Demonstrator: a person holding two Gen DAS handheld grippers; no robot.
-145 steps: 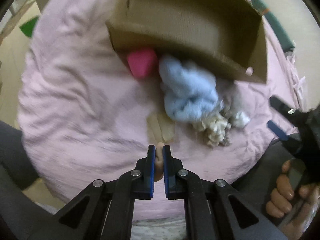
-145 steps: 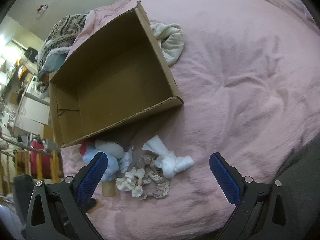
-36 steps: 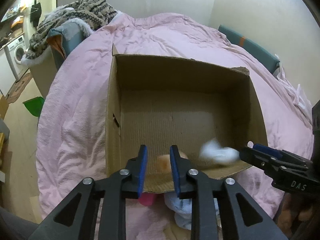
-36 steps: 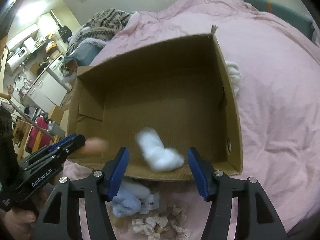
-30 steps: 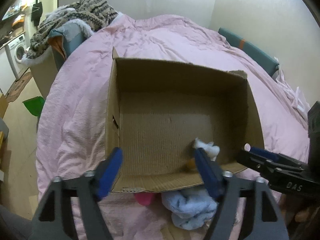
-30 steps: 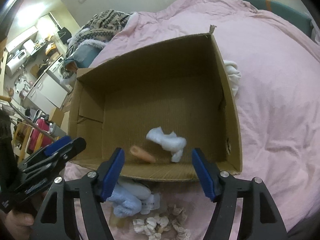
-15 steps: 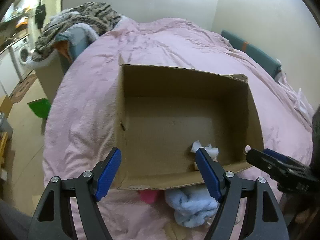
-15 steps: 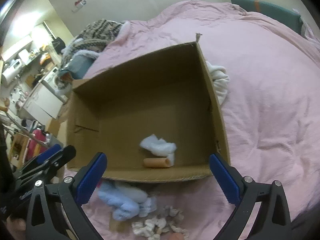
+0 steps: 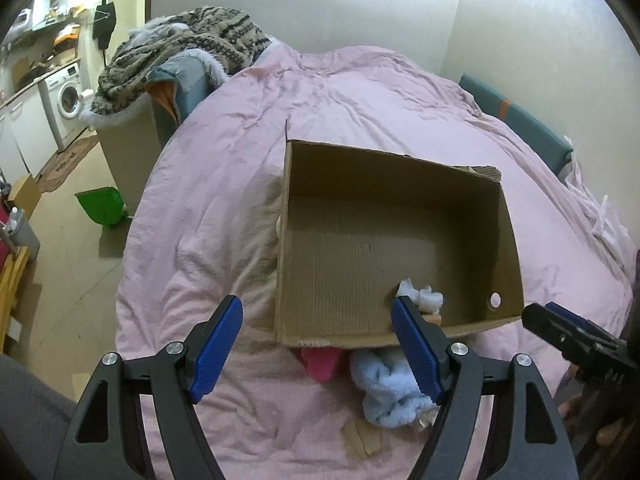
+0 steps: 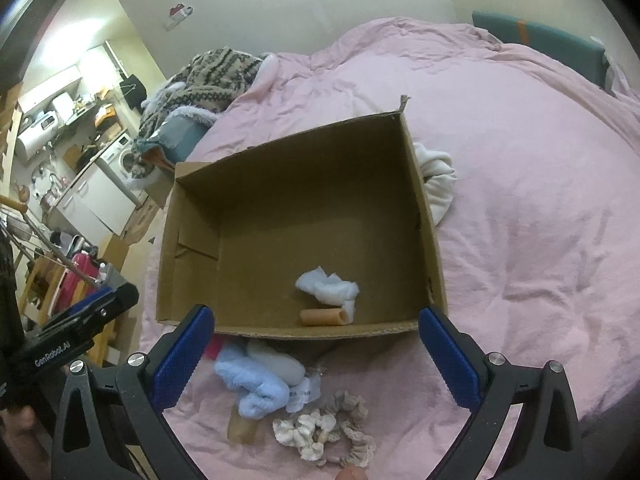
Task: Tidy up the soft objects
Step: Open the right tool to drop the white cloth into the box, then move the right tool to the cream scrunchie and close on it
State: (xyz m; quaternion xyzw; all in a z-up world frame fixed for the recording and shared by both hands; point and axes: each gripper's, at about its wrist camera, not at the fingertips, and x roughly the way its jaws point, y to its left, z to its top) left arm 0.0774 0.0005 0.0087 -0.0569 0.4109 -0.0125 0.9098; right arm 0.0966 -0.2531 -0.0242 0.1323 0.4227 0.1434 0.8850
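Note:
An open cardboard box (image 9: 400,168) (image 10: 280,160) sits on the pink bed. Inside, near its front wall, lie a white soft item (image 10: 330,289) (image 9: 420,294) and a tan roll (image 10: 324,317). In front of the box lie a light blue fluffy item (image 9: 386,388) (image 10: 256,386), a pink item (image 9: 322,362), a grey-white item (image 10: 276,362), a tan piece (image 10: 242,426) and a cream lace scrunchie (image 10: 326,428). My left gripper (image 9: 318,350) is open and empty above the box's front left corner. My right gripper (image 10: 316,354) is open and empty above the front edge.
A white cloth (image 10: 436,184) lies against the box's right side. A patterned knit blanket (image 9: 180,48) is piled on a seat left of the bed. A green dustpan (image 9: 102,204) lies on the floor. A teal headboard (image 9: 516,132) runs along the right wall.
Both grippers opened over the box and dropped the tan roll and the white soft item into it. Both have since pulled back and up, empty.

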